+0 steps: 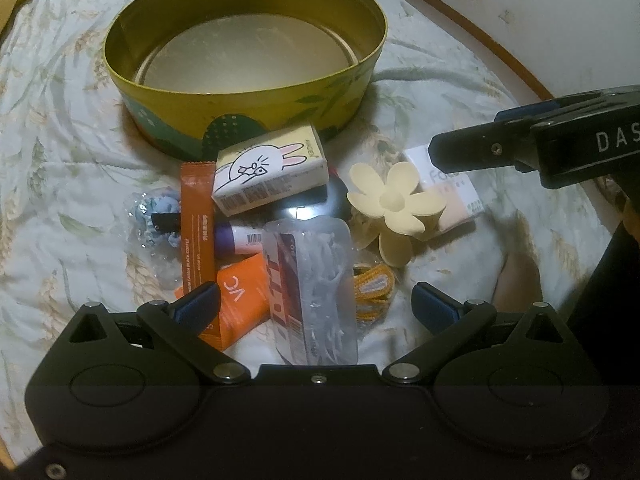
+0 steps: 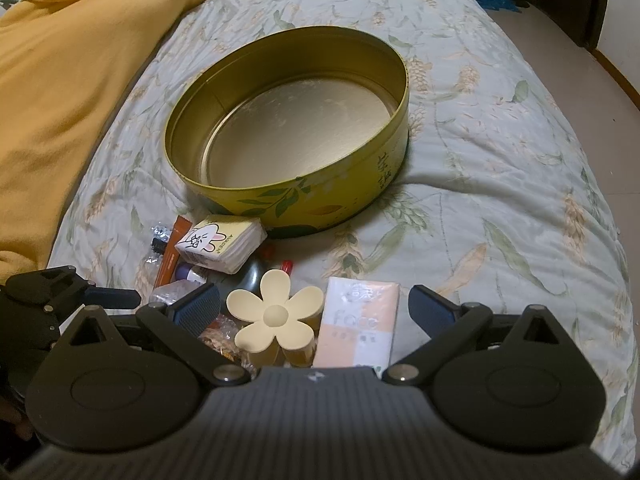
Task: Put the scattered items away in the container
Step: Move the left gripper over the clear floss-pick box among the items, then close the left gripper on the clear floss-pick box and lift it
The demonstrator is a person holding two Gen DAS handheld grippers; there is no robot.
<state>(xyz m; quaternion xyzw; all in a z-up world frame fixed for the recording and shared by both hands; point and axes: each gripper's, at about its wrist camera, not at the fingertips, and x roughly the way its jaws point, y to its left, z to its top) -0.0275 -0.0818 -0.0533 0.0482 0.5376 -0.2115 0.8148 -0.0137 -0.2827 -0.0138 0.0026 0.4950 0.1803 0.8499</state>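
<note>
An empty round yellow tin point(image 1: 244, 92) point(image 2: 288, 140) stands on the bed. Before it lies a heap: a rabbit-print tissue pack point(image 1: 272, 172) point(image 2: 222, 242), an orange sachet point(image 1: 196, 224), an orange VC tube point(image 1: 242, 300), a clear floss-pick pack point(image 1: 316, 288), a cream flower hair clip point(image 1: 400, 208) point(image 2: 276, 316), a pink tissue pack point(image 1: 460, 196) point(image 2: 358, 324). My left gripper point(image 1: 316, 306) is open above the floss pack and VC tube. My right gripper point(image 2: 314, 306) is open over the flower clip and pink pack, empty.
A floral quilt point(image 2: 500, 184) covers the bed. A yellow blanket point(image 2: 72, 92) lies at the left. The right gripper's body point(image 1: 520, 144) reaches in from the right in the left wrist view. A small crinkled plastic packet point(image 1: 154, 216) lies left of the sachet.
</note>
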